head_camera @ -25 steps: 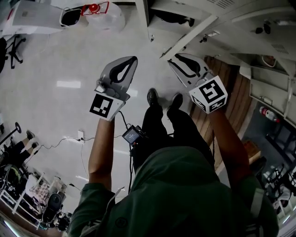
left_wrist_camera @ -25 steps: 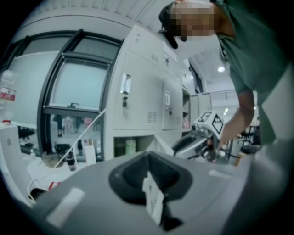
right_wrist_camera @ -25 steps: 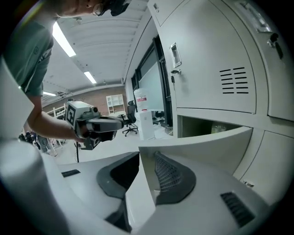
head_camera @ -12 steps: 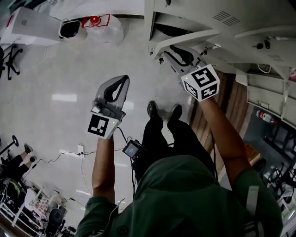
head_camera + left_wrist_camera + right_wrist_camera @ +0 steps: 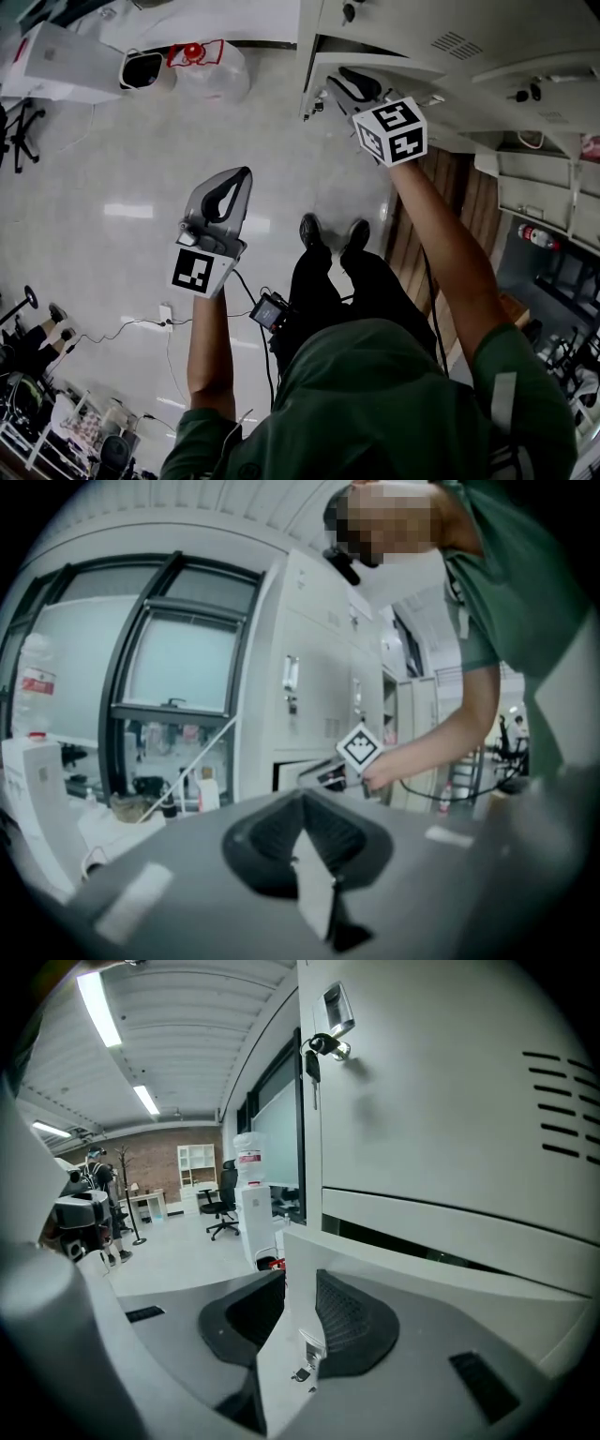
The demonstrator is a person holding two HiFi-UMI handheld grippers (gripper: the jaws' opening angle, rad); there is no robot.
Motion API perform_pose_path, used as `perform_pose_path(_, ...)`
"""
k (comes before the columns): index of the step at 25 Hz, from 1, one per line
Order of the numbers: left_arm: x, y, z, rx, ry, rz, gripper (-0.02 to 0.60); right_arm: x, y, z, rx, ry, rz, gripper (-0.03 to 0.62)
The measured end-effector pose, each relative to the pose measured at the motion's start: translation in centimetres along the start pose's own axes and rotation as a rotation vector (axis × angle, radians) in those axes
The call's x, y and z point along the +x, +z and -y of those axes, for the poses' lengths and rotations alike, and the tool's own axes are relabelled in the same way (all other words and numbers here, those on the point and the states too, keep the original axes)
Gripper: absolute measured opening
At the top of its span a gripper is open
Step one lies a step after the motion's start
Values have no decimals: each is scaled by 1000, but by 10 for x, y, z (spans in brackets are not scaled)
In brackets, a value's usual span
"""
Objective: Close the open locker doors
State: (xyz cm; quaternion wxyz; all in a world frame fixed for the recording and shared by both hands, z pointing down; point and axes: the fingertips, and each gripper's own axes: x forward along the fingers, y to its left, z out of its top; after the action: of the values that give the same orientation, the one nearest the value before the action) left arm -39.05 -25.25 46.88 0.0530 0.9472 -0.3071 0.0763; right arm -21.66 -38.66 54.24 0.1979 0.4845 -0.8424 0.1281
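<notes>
Between the parted jaws of the right hand-held gripper (image 5: 298,1286) stands the locker door (image 5: 284,1377) edge, ungripped.

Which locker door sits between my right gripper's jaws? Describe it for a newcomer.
Find the pale grey lockers. Under the shut vented door with keys in its lock, one door juts out edge-on between the right gripper's jaws. Unlike the door above, it stands open.

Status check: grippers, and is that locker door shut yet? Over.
Right gripper jaws open, straddling the edge of the open locker door. Left gripper shut, empty, off to the side. Nothing seen blocking the door.
</notes>
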Motion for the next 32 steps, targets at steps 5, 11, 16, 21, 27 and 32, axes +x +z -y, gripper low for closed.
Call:
perform_pose_path(5,-14,3,-8,15,17,-22,2,16,2,12,19,-28,-17,100)
perform_pose_path(11,-35,18,-17,24,50,-55,2,29,7,27,29,-53,-31,100)
perform_pose_path(16,-50,42,-18,74,63,-91,2,40,1,37,44,-55,-69,84)
perform_pose_path(21,-57,83,-13,105,65,-67,2,43,-1,44,27,-52,-116,78)
perform_pose_path(27,-63,131,6,163,21,-37,2,23,19,39,29,-29,-111,80)
perform_pose_path(32,-61,131,1,356,7,-110,2,-22,57,33,41,-23,-23,78)
